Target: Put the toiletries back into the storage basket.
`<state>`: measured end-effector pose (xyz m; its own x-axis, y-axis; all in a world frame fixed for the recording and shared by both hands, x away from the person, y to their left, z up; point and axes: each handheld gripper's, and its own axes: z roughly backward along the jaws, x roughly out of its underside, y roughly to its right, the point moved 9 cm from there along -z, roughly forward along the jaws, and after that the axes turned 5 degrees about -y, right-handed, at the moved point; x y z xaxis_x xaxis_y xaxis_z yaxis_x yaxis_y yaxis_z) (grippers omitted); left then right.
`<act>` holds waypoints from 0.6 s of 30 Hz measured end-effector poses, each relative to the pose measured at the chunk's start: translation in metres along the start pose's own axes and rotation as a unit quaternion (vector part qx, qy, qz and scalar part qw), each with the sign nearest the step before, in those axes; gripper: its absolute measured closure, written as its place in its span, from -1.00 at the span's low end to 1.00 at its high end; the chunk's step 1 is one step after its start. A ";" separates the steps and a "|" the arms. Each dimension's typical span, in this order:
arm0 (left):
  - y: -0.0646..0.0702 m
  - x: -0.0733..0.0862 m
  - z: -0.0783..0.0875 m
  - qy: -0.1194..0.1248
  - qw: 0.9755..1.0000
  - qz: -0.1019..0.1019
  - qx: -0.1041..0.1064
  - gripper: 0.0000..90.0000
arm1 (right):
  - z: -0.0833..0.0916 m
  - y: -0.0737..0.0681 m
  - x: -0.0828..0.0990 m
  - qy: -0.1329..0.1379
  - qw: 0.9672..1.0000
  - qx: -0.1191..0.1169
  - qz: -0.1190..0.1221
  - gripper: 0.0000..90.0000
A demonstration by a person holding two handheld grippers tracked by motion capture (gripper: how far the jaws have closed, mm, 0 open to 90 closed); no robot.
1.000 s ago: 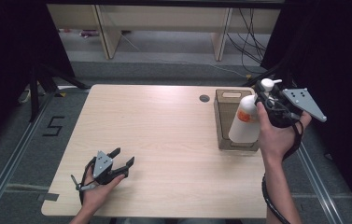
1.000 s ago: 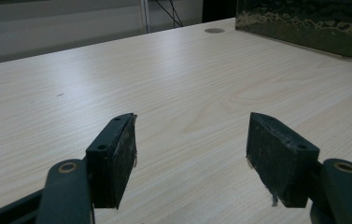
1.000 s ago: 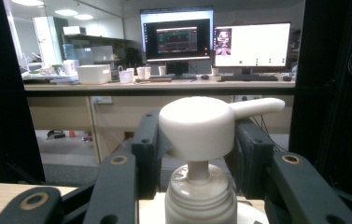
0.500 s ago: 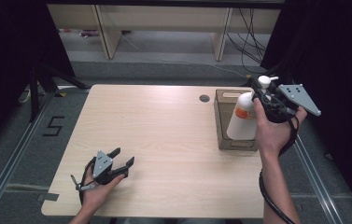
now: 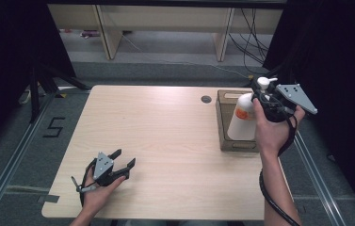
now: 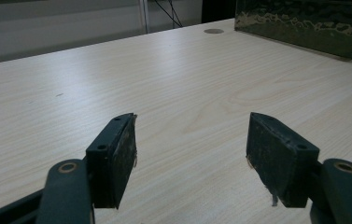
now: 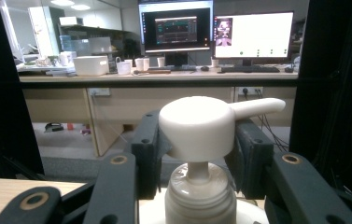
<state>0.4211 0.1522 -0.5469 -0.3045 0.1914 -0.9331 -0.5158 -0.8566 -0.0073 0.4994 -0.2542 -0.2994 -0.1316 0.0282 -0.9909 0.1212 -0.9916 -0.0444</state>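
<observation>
Pump bottle (image 5: 242, 120) stands upright inside wooden box (image 5: 224, 123), fingers clamping it.

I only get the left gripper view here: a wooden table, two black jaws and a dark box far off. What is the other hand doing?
Observer: The right gripper holds a white pump bottle upright at the box.
Operator: Held where?
Observer: Around the neck, just under the pump head; the right gripper view shows a jaw on each side.
Operator: And my gripper?
Observer: The left gripper sits open and empty on the table, near the front left corner.
</observation>
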 end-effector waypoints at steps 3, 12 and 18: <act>0.000 0.000 0.000 0.000 1.000 -0.001 0.000 -0.27 | -0.001 -0.001 0.001 -0.005 1.000 -0.001 -0.001 0.33; 0.000 0.000 0.000 0.001 1.000 0.000 0.001 -0.27 | -0.007 -0.002 0.005 -0.009 1.000 0.000 -0.004 0.33; 0.000 0.000 0.000 0.001 1.000 0.000 0.001 -0.27 | -0.010 -0.003 0.008 -0.017 1.000 -0.004 -0.003 0.33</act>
<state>0.4210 0.1521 -0.5468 -0.3038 0.1900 -0.9336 -0.5177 -0.8555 -0.0057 0.5075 -0.2493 -0.3082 -0.1663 0.0290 -0.9857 0.1292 -0.9903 -0.0509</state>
